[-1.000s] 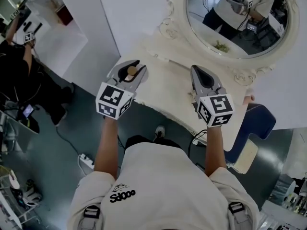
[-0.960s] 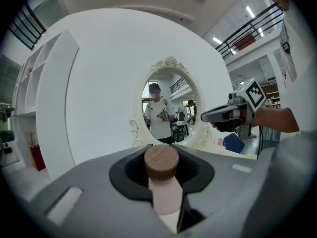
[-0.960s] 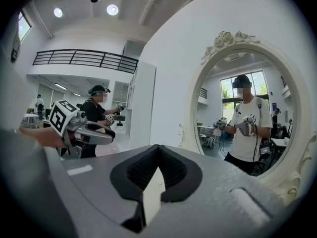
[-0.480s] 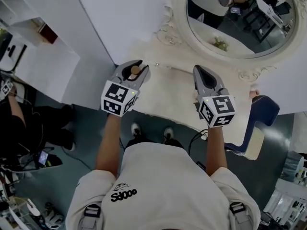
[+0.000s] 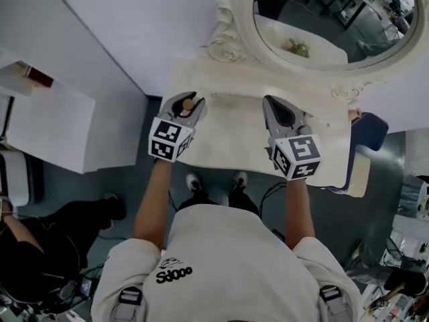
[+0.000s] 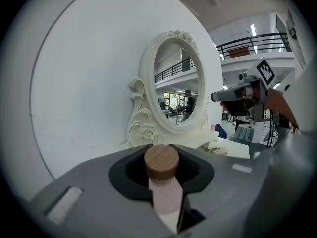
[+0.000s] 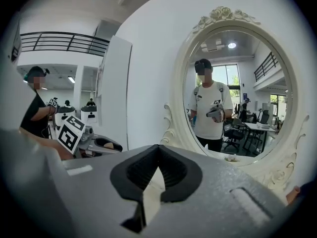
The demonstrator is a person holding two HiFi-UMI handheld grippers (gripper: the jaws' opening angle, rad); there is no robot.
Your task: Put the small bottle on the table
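Observation:
The small bottle [image 5: 188, 103] is pale pink with a round wooden cap. My left gripper [image 5: 186, 102] is shut on it, holding it above the left part of the cream table [image 5: 234, 136]. In the left gripper view the bottle [image 6: 164, 195] stands upright between the dark pads, its cap just behind the jaw tips of my left gripper [image 6: 161, 150]. My right gripper [image 5: 273, 104] hovers over the table's right half, shut with nothing in it. In the right gripper view my right gripper [image 7: 158, 150] has its tips together, and only the table top shows through the hollow.
A large oval mirror [image 5: 328, 19] in an ornate white frame stands at the back of the table against a white wall. A white cabinet [image 5: 40, 123] is on the left, a blue chair [image 5: 367, 131] on the right. A person [image 5: 47, 247] and cables are on the floor at lower left.
Both grippers have come forward from the table's near edge to over its top, the left still gripping the bottle. The head view has swung so that the table sits squarer.

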